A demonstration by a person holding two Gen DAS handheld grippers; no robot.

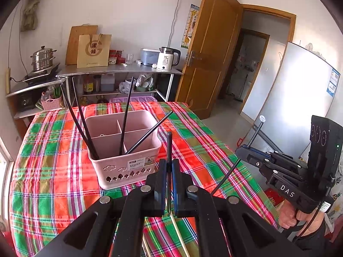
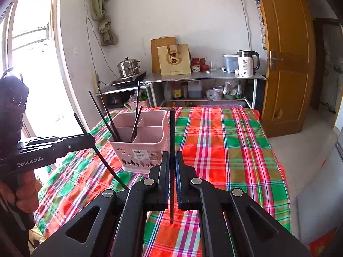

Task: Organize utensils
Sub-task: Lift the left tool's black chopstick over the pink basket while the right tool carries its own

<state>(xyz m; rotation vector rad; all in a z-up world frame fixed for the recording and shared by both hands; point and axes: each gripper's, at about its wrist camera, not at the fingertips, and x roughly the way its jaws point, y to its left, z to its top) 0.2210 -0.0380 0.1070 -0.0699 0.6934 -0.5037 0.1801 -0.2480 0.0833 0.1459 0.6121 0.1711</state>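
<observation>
A pink plastic basket (image 1: 124, 147) stands on a table under a plaid cloth (image 1: 53, 171) of red, green and white. The basket is rectangular with rounded corners; inner walls split it into compartments, and cloud and leaf cut-outs run along its front wall beside a printed label. Four thin black chopsticks (image 1: 126, 115) lean in it at different angles, their upper ends fanning past the rim.

The left gripper (image 1: 169, 184) is matte black with blue pads, and its jaws are closed almost fully on one black chopstick (image 1: 169, 145), which rises upright above the fingertips just in front of the basket. A pale stick (image 1: 178, 231) lies on the cloth beneath this gripper.

The right gripper (image 2: 171, 184) is of the same build, jaws likewise pinched tight on a second black chopstick (image 2: 172, 132), upright, its lower end hanging clear above the cloth. Each gripper appears in the other's view, held by a hand (image 2: 23, 192) above the table edge, its chopstick slanted.
</observation>
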